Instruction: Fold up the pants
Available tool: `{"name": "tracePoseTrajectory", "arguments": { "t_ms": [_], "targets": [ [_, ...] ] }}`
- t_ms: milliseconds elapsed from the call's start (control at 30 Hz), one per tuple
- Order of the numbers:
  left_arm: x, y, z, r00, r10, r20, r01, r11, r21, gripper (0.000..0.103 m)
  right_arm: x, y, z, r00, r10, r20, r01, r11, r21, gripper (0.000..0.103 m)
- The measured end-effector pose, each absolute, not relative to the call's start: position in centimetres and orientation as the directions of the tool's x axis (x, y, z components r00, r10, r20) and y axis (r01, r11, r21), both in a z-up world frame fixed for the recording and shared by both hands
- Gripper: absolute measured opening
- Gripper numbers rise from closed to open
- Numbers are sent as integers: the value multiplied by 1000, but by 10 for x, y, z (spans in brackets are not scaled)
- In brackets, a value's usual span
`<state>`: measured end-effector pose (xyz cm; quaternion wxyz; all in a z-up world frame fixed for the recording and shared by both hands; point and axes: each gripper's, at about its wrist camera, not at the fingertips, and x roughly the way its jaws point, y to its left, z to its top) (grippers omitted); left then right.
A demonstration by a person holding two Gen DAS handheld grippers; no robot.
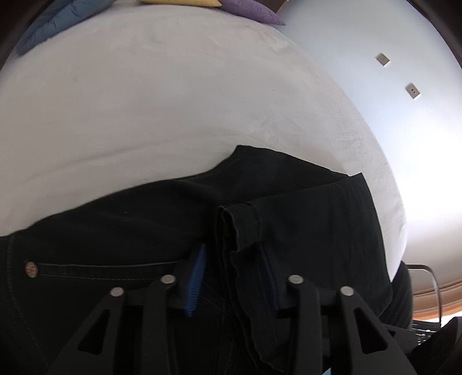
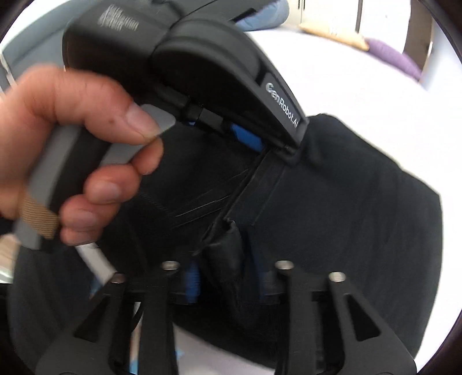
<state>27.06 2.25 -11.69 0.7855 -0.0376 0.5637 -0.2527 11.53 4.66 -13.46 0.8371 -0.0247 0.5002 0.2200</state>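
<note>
Left gripper: jaws parted, blue-ribbed pads standing clear on either side of a bunched hem end of the black denim pants. Cloth sits between the pads but neither appears to press on it; released, not grasping.

Right gripper: same picture. Jaws apart, a rolled edge of the black cloth lying in the gap; the pads seem off it, though this view is motion-blurred.

Outward: in the right wrist view the person's left hand grips the grey handle of the left gripper, which points down at the garment just beside the right one. Both tools work the same hem end, close together.

Pants lie on the white bedsheet, near its front edge. The hem end rests on top of the upper part of the garment; a copper rivet and pocket stitching show under it at left. A blue pillow, a yellow cushion and a purple cushion sit well apart at the far side.

Progress, as judgement: one lengthwise fold looks laid, legs brought up over the seat. Edges uneven, a corner sticks out at the far side. Likely left: smoothing, perhaps one more fold to a compact stack.
</note>
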Motion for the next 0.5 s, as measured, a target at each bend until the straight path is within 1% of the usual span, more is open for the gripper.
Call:
{"name": "tracePoseTrajectory", "arguments": {
  "t_ms": [33,67,100,167,233,300,333,367,467,500],
  "targets": [
    [267,23,-109,280,-411,-868,355,884,-304,58,107,37,-128,405,384,-830,-388,894,224,73],
    [265,24,-103,311,-384,-869,349,897,-272,62,99,27,-122,405,420,-812,-383,885,266,73],
    [259,23,-94,364,-339,-868,342,915,-214,65,91,11,-116,399,472,-786,-375,866,330,73],
    [244,16,-78,431,-313,-846,363,919,-155,66,82,-24,-108,388,556,-736,-327,829,454,73],
    [228,5,-69,463,-304,-833,395,912,-114,66,85,-70,-106,388,624,-679,-258,780,570,73],
    [208,-12,-71,480,-290,-828,435,898,-62,66,90,-116,-106,417,674,-610,-188,721,667,63],
    [198,-23,-77,477,-278,-834,454,890,-37,66,96,-141,-108,435,685,-584,-153,696,702,55],
    [191,-30,-84,463,-274,-843,471,882,-28,66,102,-161,-111,443,699,-562,-129,670,731,51],
    [176,-41,-117,388,-254,-886,497,867,-31,66,127,-214,-119,455,744,-489,-94,587,804,46],
    [171,-41,-124,400,-238,-885,499,867,-8,67,139,-230,-123,450,761,-468,-86,558,825,46]
  ]
}}
